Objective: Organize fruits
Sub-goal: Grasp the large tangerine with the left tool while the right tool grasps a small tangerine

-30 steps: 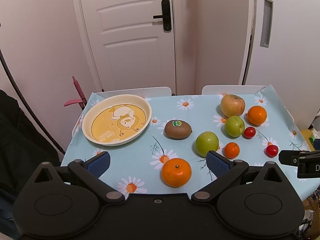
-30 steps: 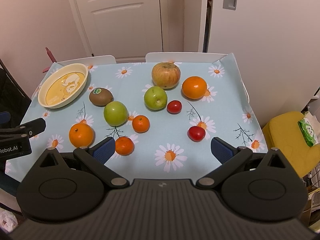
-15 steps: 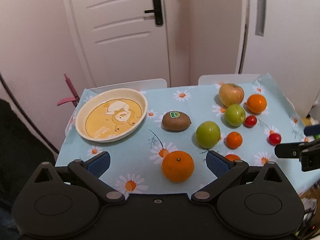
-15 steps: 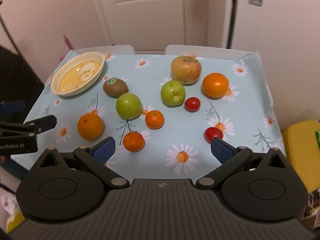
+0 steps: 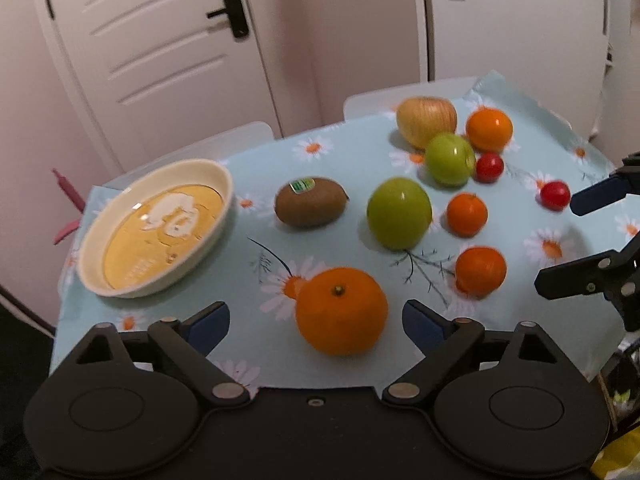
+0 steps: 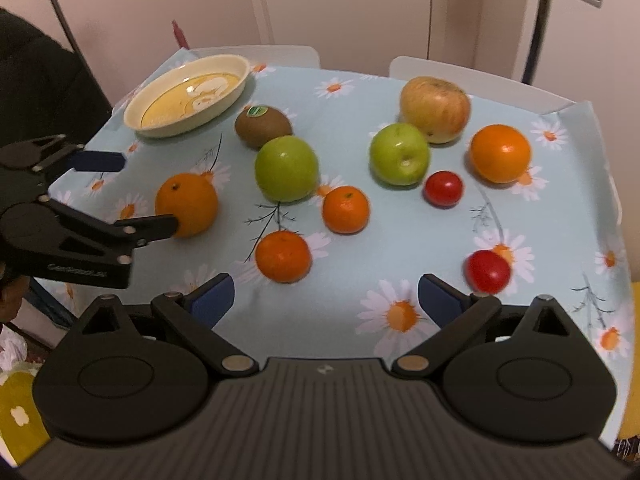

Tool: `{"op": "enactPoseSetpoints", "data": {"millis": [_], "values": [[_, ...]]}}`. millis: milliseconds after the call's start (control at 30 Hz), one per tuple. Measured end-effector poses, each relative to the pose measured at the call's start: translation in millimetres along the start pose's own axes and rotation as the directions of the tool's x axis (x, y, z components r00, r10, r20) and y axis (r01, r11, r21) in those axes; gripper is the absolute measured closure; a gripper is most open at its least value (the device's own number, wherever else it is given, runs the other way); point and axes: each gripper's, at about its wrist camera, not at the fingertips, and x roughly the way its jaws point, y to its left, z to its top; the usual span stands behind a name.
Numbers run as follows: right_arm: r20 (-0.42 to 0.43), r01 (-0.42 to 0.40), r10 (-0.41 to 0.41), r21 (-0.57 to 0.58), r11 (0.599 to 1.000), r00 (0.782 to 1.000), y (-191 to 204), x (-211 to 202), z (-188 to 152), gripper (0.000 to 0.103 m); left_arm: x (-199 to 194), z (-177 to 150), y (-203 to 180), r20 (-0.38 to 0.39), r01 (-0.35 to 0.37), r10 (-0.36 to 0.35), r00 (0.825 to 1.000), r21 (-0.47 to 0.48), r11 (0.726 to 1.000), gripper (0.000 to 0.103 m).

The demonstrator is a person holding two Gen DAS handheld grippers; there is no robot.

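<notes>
Now we see the left gripper closing, unclamped | large orange between its jaws | right gripper spread wide, empty

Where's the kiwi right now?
The kiwi lies on the tablecloth left of centre in both views, between the yellow dish and the nearer green apple.

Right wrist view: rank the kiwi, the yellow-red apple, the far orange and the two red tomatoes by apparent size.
Largest to smallest, as they look:
1. yellow-red apple
2. far orange
3. kiwi, close to the orange, so that order is unsure
4. the two tomatoes; alike, and the nearer one is blurred, so unranked.
</notes>
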Motion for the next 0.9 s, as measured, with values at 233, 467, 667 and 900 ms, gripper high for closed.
{"op": "enactPoseSetpoints", "data": {"millis": [233,467,667,900], "values": [[-0.018,0.015,-0.015,0.018,1.000,1.000,15,20,-1,0.004,24,-3,8,-0.023,0.078,-0.078,0.997,0.001,0.997,0.018],[-0.021,0.022,-0.021,0.040,0.999,1.000,21,33,4,0.020,31,-3,6,-0.035,0.156,-0.154,0.987,0.031,0.987,0.039],[-0.023,0.016,-0.015,0.038,0.999,1.000,24,41,7,0.028,29,-4,8,-0.033,0.163,-0.162,0.986,0.031,0.986,0.039],[-0.020,0.003,-0.003,0.023,1.000,1.000,24,44,10,0.034,29,-5,5,-0.030,0.137,-0.136,0.990,0.036,0.990,0.040]]}}
